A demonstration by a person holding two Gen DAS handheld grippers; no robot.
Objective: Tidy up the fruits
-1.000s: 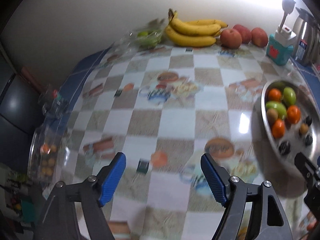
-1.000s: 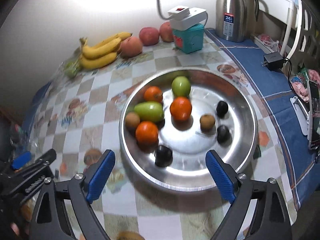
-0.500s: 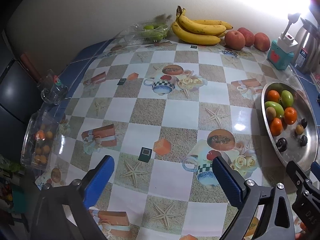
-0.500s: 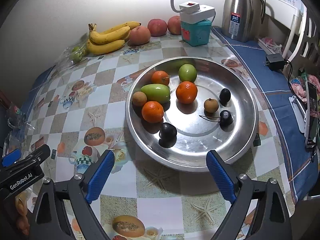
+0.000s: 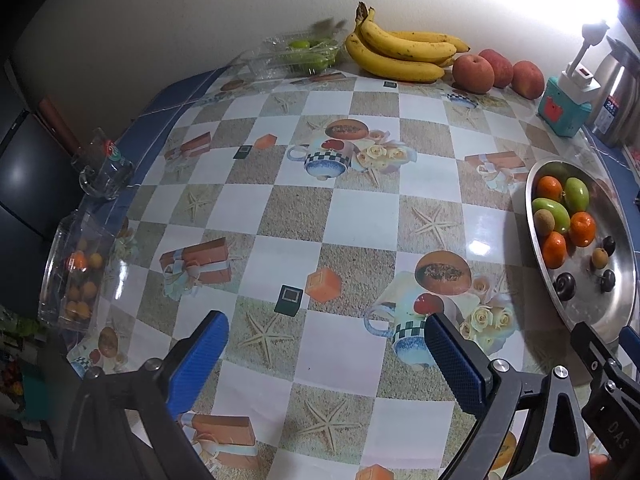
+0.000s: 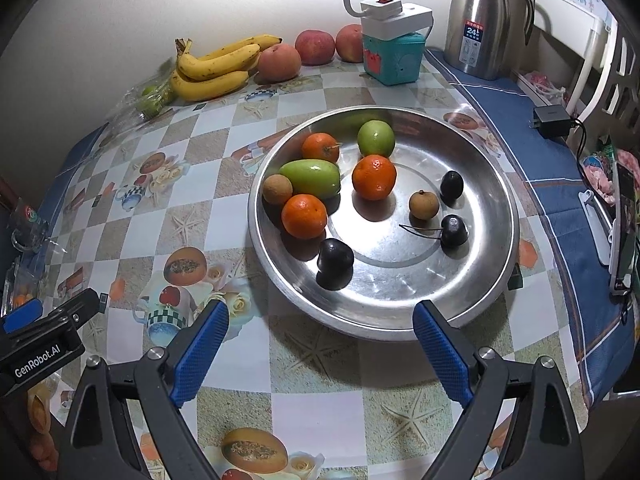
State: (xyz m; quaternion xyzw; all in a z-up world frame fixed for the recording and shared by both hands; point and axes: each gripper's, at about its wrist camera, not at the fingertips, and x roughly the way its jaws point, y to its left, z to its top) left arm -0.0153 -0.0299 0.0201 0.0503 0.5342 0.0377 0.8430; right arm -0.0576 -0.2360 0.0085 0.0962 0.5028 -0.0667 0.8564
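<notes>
Since a second ago the left gripper (image 5: 326, 354) has spread its fingers wider; its jaws have just been opening, they now stand far apart, and nothing but patterned cloth shows between them. Both views have also sharpened and pulled back a little from the surface (image 5: 352, 216), so more of the checked cloth shows than before. The right gripper (image 6: 320, 346) looks much as it did, fingers wide and empty, hovering just in front of the steel bowl (image 6: 496, 184).

Inside the bowl lie three oranges (image 6: 374, 177), two green fruits (image 6: 311, 178), two small brown fruits (image 6: 424, 204) and three dark plums (image 6: 335, 257), none shifted. Behind the bowl, against the wall, sit a bunch of bananas (image 6: 216, 66) and three red apples (image 6: 279, 62), with a teal box (image 6: 394, 58) and a steel jug (image 6: 486, 20) to their right. Far left of the bowl, at the surface's edge, a clear tub (image 5: 76, 272) holds small orange fruits, with a glass (image 5: 105, 170) beyond it.
</notes>
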